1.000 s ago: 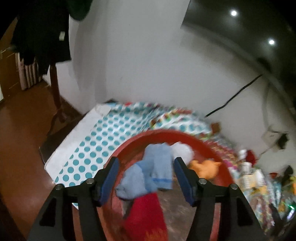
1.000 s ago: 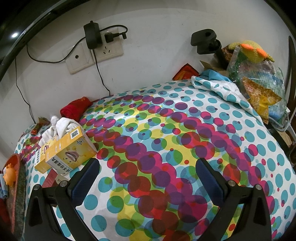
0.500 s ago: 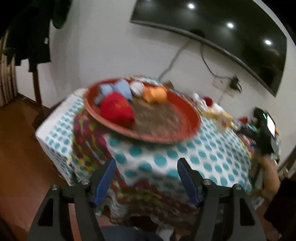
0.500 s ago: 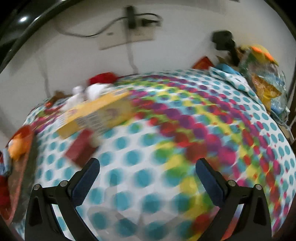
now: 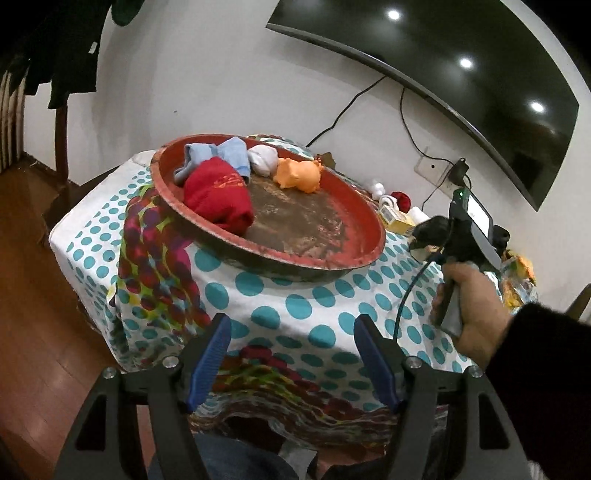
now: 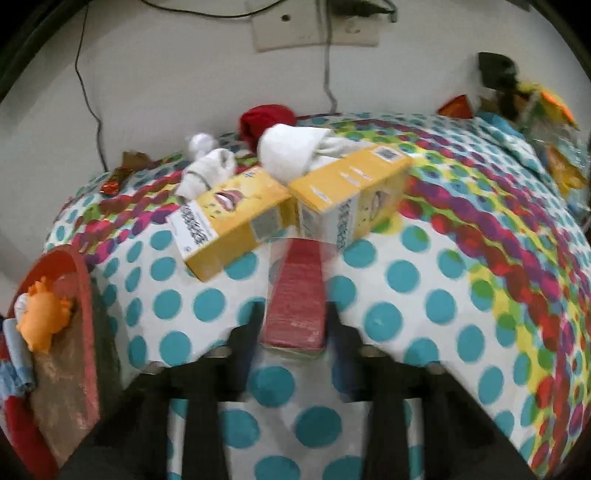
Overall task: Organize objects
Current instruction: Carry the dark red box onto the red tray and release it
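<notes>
Red card box (image 6: 295, 295) is being pinched by the right gripper (image 6: 293, 328) just short of two yellow cartons (image 6: 295, 206), while the spread left gripper (image 5: 291, 354) is being held off the table edge (image 5: 280, 343), below the red tray (image 5: 280, 254) holding socks (image 5: 218, 195) and an orange toy (image 5: 299, 173).

Pretty clearly somebody's living room at home. There's a big wall-mounted TV (image 5: 461, 66) with cables running down to a wall socket (image 6: 314, 27), glossy wood floor (image 5: 33, 295), dark clothes on a coat stand (image 5: 61, 55), and a tabletop under a polka-dot cloth (image 5: 295, 306) cluttered with rolled socks (image 6: 291, 147), snack packets (image 6: 561, 162) and yellow boxes (image 6: 236, 218).
</notes>
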Demonstrator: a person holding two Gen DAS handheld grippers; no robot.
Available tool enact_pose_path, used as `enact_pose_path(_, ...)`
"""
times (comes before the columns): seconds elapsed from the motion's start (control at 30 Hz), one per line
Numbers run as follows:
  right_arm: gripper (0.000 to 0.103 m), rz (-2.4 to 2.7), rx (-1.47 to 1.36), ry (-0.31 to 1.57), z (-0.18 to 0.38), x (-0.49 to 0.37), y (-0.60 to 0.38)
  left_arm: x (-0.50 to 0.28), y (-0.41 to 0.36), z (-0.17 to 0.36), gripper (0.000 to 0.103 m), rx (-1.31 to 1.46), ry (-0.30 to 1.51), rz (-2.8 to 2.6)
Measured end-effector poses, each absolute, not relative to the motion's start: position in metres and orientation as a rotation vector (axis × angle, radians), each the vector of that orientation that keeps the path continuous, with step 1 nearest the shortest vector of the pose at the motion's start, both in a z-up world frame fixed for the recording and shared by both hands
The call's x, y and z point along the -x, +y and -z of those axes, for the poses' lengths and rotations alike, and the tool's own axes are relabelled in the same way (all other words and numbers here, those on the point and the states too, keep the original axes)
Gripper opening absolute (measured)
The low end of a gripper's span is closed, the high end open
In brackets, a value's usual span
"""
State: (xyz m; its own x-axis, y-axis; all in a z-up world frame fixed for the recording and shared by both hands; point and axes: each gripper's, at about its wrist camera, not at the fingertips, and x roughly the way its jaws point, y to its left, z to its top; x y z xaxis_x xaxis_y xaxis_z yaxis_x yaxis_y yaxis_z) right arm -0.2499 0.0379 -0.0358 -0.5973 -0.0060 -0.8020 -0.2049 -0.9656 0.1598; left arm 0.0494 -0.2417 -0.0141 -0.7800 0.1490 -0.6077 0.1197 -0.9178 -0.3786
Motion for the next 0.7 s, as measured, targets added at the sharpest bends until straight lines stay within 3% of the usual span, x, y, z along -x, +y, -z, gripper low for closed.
enact_pose_path(0.17, 0.027, -2.78, 1.347, 0.347, 0.015, 0.248, 0.052, -0.045, -0.244, 0.018, 0.071, 1.068, -0.653, -2.865)
enact_pose_path(0.7, 0.027, -3.037, 1.13, -0.067, -0.09, 0.213, 0.002, -0.048, -0.236, 0.015, 0.071, 1.085, -0.626, -2.89)
